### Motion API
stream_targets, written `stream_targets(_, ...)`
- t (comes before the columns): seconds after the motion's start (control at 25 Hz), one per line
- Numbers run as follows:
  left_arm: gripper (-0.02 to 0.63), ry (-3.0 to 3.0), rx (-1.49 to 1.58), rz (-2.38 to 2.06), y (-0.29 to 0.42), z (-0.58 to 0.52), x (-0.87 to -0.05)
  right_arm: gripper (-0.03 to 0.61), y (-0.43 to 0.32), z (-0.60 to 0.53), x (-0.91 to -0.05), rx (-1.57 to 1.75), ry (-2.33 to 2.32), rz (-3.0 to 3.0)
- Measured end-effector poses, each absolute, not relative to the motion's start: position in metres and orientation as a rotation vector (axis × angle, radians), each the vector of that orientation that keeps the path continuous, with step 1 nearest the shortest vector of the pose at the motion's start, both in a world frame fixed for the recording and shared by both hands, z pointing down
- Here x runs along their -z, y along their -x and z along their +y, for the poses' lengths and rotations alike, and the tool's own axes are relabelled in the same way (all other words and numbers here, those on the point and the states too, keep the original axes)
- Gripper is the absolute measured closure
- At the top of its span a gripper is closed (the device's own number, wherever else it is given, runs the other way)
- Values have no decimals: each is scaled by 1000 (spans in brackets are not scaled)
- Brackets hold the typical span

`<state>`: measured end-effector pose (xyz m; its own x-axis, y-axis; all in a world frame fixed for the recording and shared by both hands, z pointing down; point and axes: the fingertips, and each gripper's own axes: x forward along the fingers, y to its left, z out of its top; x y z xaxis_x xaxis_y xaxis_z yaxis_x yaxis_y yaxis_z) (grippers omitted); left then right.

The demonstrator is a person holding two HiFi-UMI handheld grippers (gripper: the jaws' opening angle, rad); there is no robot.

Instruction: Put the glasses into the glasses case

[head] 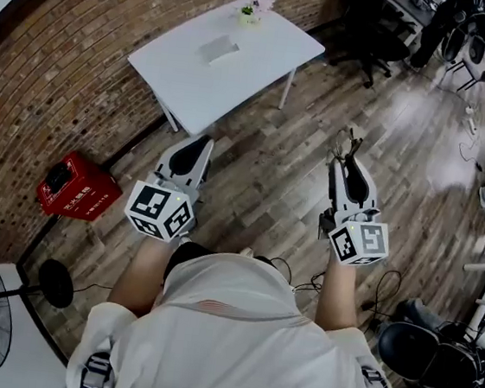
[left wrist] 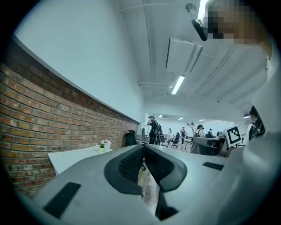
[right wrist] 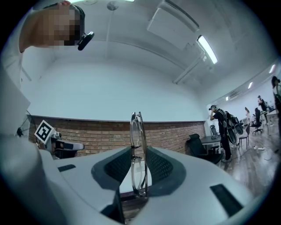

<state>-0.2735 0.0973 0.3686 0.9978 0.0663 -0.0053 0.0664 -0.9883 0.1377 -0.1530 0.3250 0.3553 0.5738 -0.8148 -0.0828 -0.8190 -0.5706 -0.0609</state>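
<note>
In the head view, a red box (head: pixel 78 186) sits on the floor at 9 o'clock. The white counter (head: pixel 238 80) stands off at 12 o'clock and bears a grey flat thing, likely the glasses case (head: pixel 217 49), with a small flower pot (head: pixel 252 10) behind it.

The left gripper (head: pixel 198 143) is held level, its jaws together at the tips on nothing. The right gripper (head: pixel 348 157), at 3 o'clock of it, is clamped on the folded glasses (right wrist: pixel 137 127), which stand upright between the pads.

The step in hand looks like carrying the glasses to the counter, which is well apart from both grippers. To do it well, the person should keep the right gripper level and its hold firm but gentle, since the thin frame could twist or slip. The left gripper will probably need to steady or open the case.

Only the head view shows the case and how far off it is. Only the right gripper view shows the lenses edge-on between the pads. Only the left gripper view shows that its jaws hold nothing.
</note>
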Motion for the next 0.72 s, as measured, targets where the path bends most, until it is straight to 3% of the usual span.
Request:
stream_targets(0.4,586,-3014,-52,96,249,111,-378,419,130,338,-370,-29,2687,1415)
stream_targets(0.72,586,-3003,-83,154,182,108,-387,417,76,338,-380,26,2698,1377)
